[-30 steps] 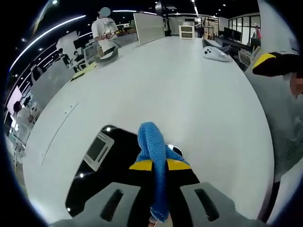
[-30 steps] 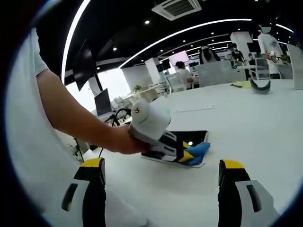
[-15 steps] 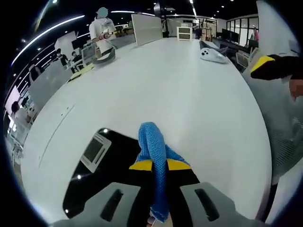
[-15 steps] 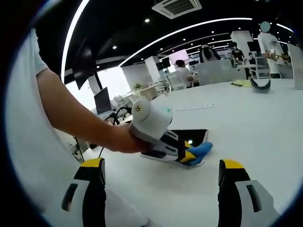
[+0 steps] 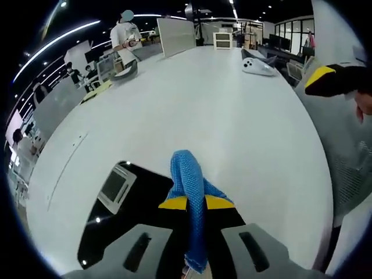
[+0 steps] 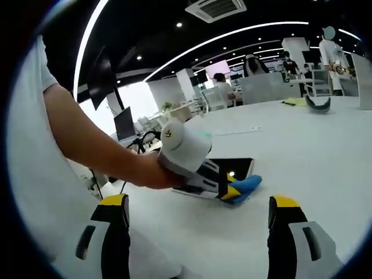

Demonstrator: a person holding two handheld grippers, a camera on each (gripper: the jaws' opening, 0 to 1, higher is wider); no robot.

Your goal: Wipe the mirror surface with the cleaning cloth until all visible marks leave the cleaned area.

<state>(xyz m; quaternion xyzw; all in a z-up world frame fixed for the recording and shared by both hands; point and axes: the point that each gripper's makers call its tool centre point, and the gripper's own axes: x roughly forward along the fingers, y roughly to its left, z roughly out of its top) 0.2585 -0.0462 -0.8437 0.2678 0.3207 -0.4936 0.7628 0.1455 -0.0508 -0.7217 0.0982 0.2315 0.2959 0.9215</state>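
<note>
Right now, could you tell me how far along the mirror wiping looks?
Done: the left gripper is shut on the blue cloth and has it down at the mirror's edge on the white table. In hand: wiping along that edge. The right gripper is open and holds nothing. Left: I cannot make out any marks on the dark glass, which mostly reflects ceiling lights, so I cannot say it is clean.

The mirror (image 5: 125, 206) lies flat on the near tabletop (image 5: 221, 110); the cleaning cloth (image 5: 189, 186) rests on its right edge, beneath the left gripper (image 6: 224, 187).
</note>
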